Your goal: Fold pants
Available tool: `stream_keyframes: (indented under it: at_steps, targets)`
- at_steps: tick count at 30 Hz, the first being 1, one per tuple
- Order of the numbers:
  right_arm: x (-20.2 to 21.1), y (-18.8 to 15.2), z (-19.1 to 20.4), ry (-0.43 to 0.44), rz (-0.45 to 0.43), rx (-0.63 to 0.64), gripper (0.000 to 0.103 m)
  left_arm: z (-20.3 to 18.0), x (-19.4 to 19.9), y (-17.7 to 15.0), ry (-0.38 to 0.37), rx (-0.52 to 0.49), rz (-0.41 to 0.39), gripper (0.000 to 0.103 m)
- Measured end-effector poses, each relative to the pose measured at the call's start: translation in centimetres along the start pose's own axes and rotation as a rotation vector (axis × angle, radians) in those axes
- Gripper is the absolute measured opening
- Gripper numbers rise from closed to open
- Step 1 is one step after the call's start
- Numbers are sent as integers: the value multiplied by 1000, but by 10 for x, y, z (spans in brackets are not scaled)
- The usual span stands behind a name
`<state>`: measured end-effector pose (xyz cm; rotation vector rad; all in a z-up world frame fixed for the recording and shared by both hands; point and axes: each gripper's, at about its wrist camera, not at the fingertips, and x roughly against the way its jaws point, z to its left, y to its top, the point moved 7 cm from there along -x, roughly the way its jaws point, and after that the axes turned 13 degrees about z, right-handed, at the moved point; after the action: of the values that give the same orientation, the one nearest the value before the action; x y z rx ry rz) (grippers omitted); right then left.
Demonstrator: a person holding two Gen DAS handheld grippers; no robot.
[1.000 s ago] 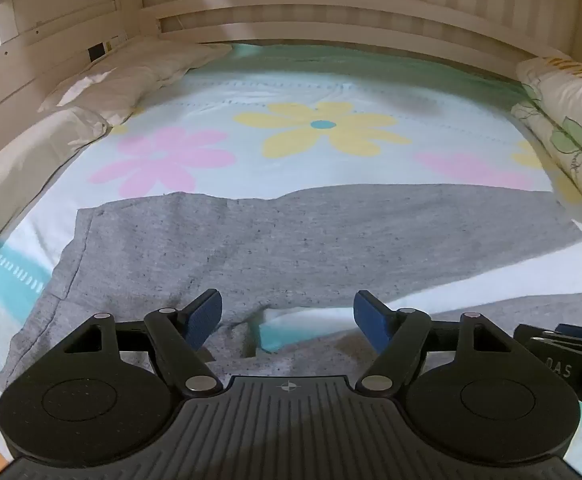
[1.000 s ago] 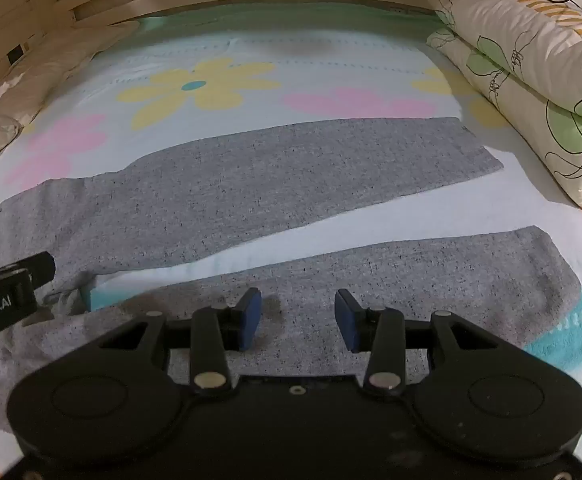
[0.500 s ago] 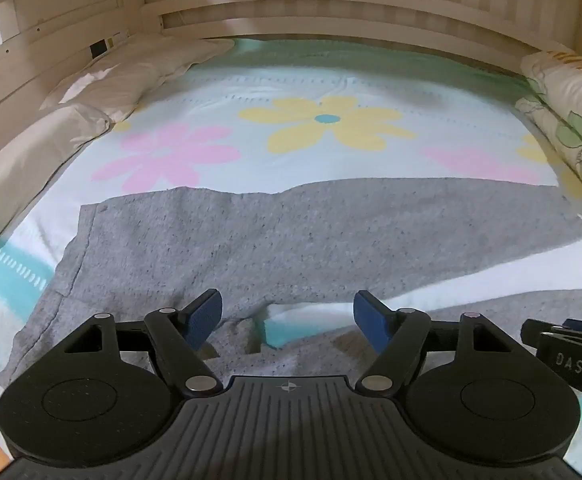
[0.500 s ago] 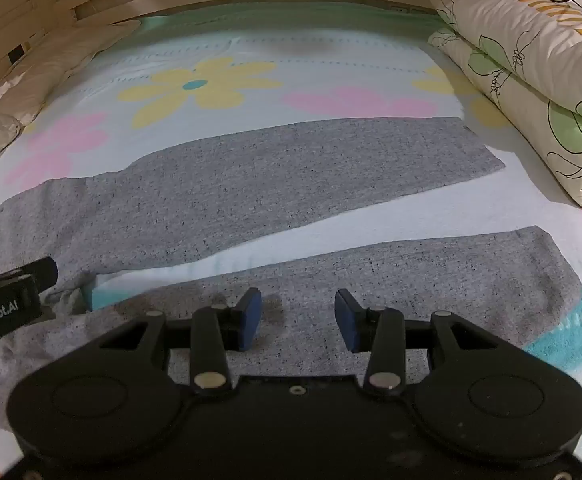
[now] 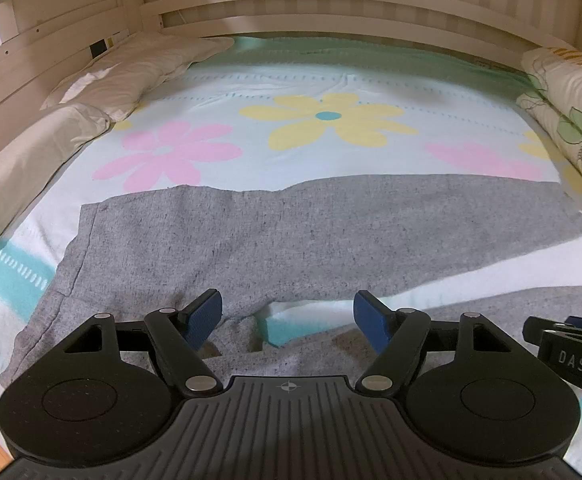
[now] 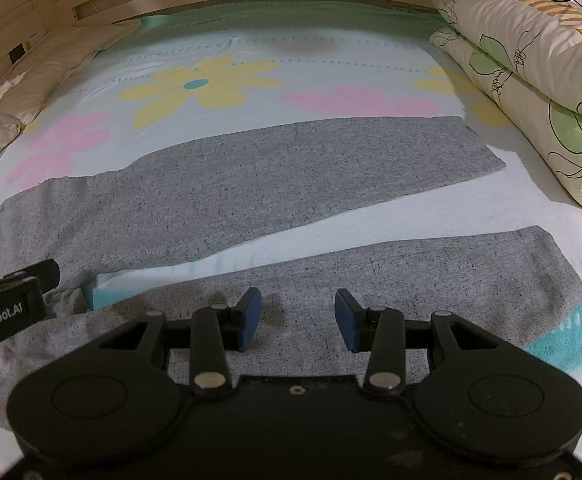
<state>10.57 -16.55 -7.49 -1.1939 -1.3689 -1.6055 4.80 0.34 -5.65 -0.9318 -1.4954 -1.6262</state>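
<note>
Grey pants point(image 5: 299, 240) lie flat on the bed, waistband to the left, both legs spread apart and running right. In the right wrist view the far leg point(image 6: 251, 184) and the near leg point(image 6: 411, 272) show with a strip of sheet between them. My left gripper point(image 5: 287, 318) is open and empty, low over the crotch area. My right gripper point(image 6: 297, 316) is open and empty, just above the near leg. Each gripper shows at the edge of the other's view.
The bed has a flowered sheet point(image 5: 323, 120). White pillows point(image 5: 131, 68) line the left side. A folded flowered quilt point(image 6: 531, 72) lies along the right side. A slatted wooden rail point(image 5: 331, 4) runs behind the bed.
Both grippers have edged slightly back and lower over the pants. The pants have not moved and both grippers stay open.
</note>
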Motion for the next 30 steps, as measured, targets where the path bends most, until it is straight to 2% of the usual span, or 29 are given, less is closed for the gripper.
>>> stream_keyframes:
  at_steps: [30]
  targets:
    - [-5, -3, 4, 3, 8, 5, 44, 2, -2, -1, 5, 3, 11, 72]
